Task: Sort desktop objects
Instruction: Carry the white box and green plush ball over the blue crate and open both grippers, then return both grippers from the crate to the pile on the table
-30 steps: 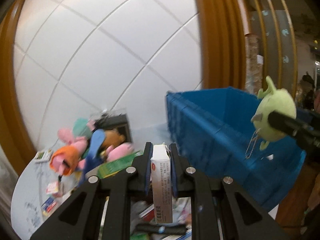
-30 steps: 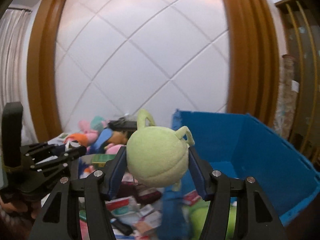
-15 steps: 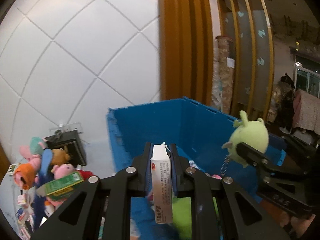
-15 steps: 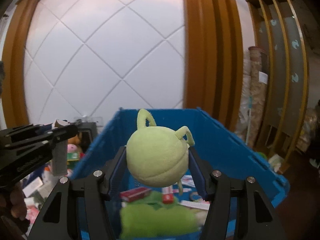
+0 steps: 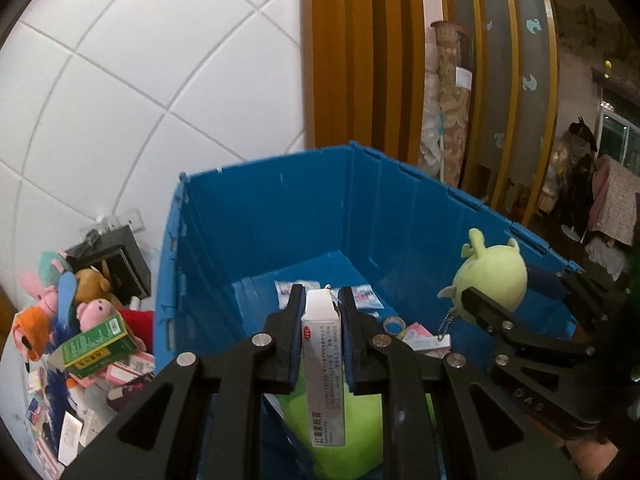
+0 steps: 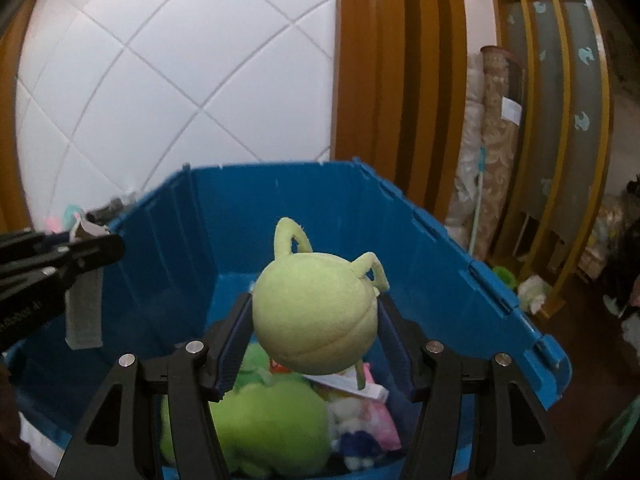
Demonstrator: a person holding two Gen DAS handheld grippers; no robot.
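Blue bin [image 5: 260,216], open-topped, back half of floor bare. Left gripper [image 5: 322,320] fingers clenched on upright white carton [image 5: 323,372] above its near rim. Right gripper [image 6: 316,320] fingers clasp green plush ball [image 6: 316,316] over bin's interior, clear of walls.

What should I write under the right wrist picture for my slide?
Right gripper holds a round green plush toy over the blue bin, with more toys inside.
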